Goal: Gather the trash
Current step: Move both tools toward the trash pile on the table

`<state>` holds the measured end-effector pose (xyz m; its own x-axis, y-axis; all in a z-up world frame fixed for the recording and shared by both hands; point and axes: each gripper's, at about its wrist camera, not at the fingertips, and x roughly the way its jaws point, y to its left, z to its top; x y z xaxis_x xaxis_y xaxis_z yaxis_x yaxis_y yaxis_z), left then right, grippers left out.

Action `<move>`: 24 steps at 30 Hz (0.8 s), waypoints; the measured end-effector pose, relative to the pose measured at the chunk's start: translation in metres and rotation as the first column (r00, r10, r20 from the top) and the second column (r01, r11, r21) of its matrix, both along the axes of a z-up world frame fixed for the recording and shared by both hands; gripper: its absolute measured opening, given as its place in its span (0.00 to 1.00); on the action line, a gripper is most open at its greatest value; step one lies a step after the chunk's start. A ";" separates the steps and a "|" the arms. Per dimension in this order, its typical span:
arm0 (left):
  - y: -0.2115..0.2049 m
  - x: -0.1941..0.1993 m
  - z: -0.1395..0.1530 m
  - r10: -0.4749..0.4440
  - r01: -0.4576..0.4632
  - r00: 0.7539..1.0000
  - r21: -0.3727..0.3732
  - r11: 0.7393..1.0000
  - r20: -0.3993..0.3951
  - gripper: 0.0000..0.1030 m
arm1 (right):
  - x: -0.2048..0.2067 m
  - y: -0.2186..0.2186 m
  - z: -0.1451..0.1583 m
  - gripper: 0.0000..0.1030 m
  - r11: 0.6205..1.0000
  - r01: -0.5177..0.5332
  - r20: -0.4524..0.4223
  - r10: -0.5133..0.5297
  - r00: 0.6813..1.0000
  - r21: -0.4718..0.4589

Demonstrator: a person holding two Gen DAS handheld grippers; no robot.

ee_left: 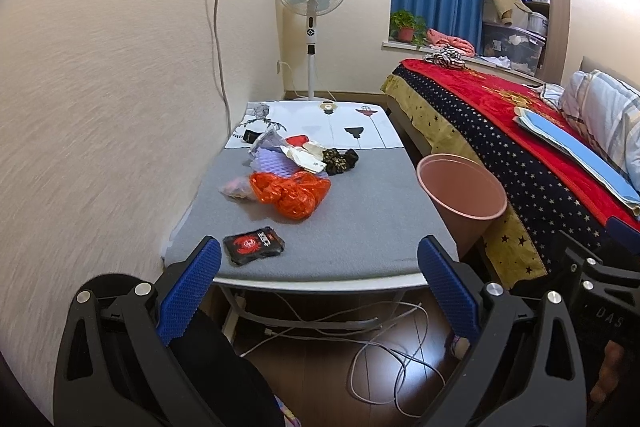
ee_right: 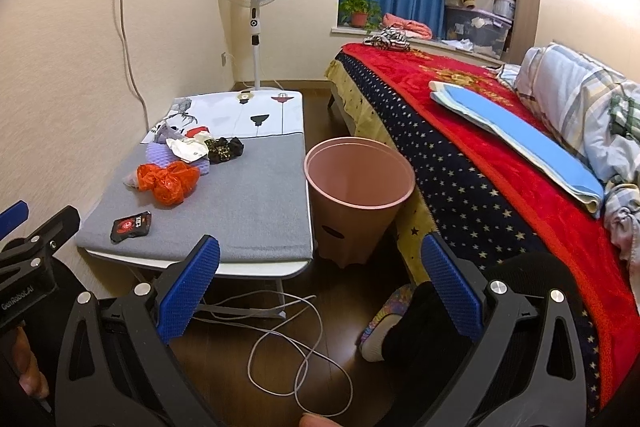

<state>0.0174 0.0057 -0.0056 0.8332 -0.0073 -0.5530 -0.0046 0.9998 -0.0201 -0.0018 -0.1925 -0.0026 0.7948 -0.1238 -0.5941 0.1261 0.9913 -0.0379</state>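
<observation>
Hovering short of a low grey-topped table (ee_left: 340,227), both grippers were spread wide and held nothing.

Nearest the table's front edge lay one flat black foil sachet with a red crab print (ee_left: 254,245); it looked light, slick and thin, best pinched across an overhanging edge. Behind it sat one crumpled orange plastic bag (ee_left: 292,193), soft and springy, probably easiest taken at a bunched fold. Farther back, several scraps formed a mixed heap of wrappers (ee_left: 298,155), too tangled to count. One empty pink plastic bin (ee_right: 360,187) stood just right of the table. Left gripper (ee_left: 320,291) and right gripper (ee_right: 320,287) faced the table's near end.
</observation>
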 end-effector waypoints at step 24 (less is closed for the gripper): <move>0.055 0.205 0.012 0.142 -0.142 0.989 -0.013 0.990 0.030 0.93 | 0.250 0.032 0.005 0.95 0.999 -0.045 0.079 0.043 0.996 0.027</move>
